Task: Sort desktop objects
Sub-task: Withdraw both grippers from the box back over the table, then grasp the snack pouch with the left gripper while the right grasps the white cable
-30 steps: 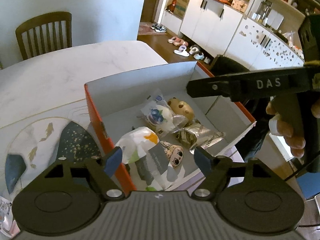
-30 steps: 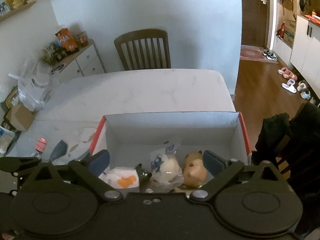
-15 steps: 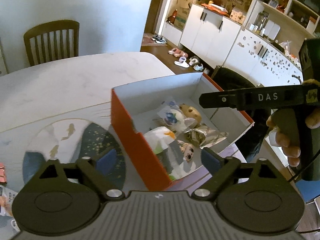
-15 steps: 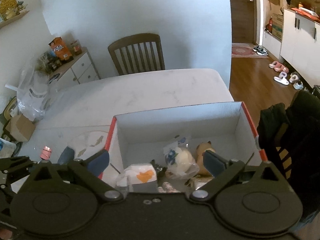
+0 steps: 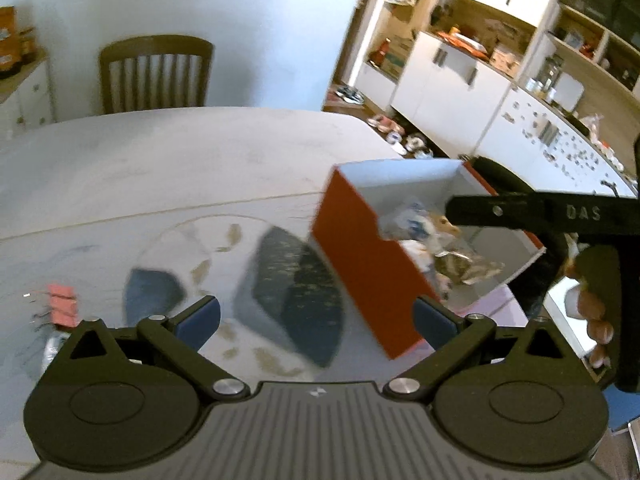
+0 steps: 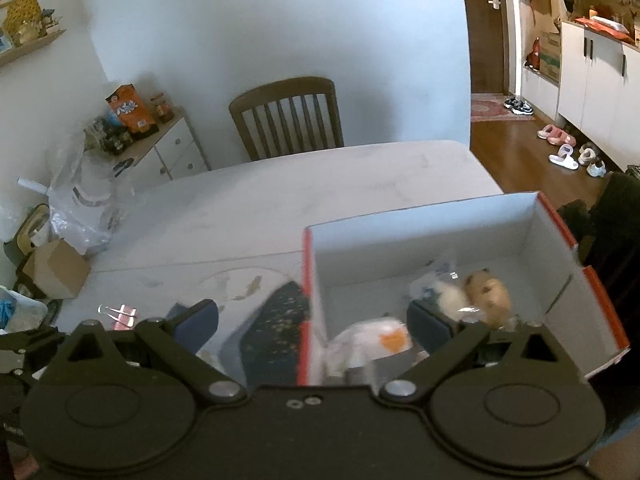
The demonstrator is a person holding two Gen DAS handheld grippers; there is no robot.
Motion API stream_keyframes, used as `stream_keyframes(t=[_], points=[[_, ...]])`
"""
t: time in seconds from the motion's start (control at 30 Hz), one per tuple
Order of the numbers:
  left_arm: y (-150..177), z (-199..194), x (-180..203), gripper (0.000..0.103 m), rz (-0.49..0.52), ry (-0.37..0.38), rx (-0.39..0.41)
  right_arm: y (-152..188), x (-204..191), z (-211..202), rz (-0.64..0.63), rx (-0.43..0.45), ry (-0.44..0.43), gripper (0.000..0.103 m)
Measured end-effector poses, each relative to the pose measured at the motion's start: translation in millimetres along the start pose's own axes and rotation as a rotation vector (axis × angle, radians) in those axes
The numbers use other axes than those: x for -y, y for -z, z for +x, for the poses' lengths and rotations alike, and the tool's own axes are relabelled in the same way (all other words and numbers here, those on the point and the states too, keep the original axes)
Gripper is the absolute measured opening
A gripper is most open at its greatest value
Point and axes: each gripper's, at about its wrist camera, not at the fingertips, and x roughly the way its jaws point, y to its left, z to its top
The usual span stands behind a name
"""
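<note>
As both views swing left off the box (image 5: pixel 372 276), my left claw (image 5: pixel 316 320) and right claw (image 6: pixel 312 324) stay wide, empty — toys sit in the box, pink clips (image 5: pixel 62 304) left on the counter (image 5: pixel 168 168), likely next.

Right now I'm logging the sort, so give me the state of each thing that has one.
left gripper: open, holding nothing.
right gripper: open, holding nothing.
orange box: lidless, upright on the table, toys inside.
pink binder clips: loose on the table, outside the box.
</note>
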Motion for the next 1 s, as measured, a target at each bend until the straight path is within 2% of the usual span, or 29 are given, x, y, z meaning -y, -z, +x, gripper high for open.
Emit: stream_keyframes(t=[0.2,0.43,0.67,0.77,1.0], points=[[10.9,-16.2,-42.4,0.103,-0.005,-0.055,0.017,10.0,-39.6,7.8,-0.042,-0.006,-0.003,0.101],[27.3,-22.5,-98.0,0.103,-0.025,-0.087,-0.031,30.0,-86.5,24.9,-0.091,-0.042,-0.024,0.101],[43.9,-27.1,-141.9,0.103,-0.043,-0.157,-0.056,57.7,-126.5,47.0,-0.13,-0.096,-0.059,0.1],[48.3,-25.3,-160.2,0.103,-0.052,-0.2,-0.066,68.7,-141.6,57.4,-0.158,-0.127,-0.066,0.098],[54.8,-14.0,-190.2,0.102,-0.083,-0.225,-0.092,92.4,-171.6,79.6,-0.235,-0.19,-0.086,0.09]])
